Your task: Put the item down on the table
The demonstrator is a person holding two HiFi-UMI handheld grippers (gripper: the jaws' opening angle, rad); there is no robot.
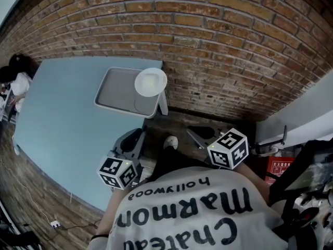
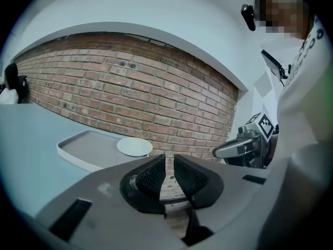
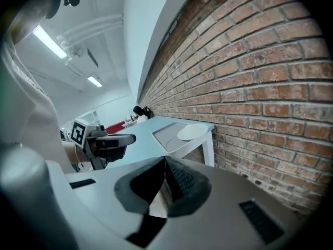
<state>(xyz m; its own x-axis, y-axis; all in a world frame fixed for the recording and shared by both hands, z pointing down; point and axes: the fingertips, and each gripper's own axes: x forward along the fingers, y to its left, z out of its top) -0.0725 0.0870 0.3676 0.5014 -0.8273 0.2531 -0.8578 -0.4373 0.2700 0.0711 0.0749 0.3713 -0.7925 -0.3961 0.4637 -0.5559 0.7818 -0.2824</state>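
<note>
The white plate (image 1: 151, 82) lies on the far right corner of the grey tray (image 1: 117, 92), which sits at the right end of the light blue table (image 1: 62, 124). Both grippers hang low, close to the person's body, off the table's near right corner. My left gripper (image 1: 138, 134) points toward the tray; in its own view its jaws (image 2: 169, 163) stand almost together with only a thin slit and nothing between them. My right gripper (image 1: 191, 133) is shut and empty too, its pads (image 3: 174, 178) meeting at the tips. The plate (image 2: 135, 147) and tray (image 3: 167, 134) lie ahead of both.
A brick wall (image 1: 234, 51) runs along the table's right end. A white table leg (image 1: 162, 103) stands under the tray corner. The person's shoe (image 1: 170, 142) is on the floor between the grippers. A red box (image 1: 276, 168) sits at the right.
</note>
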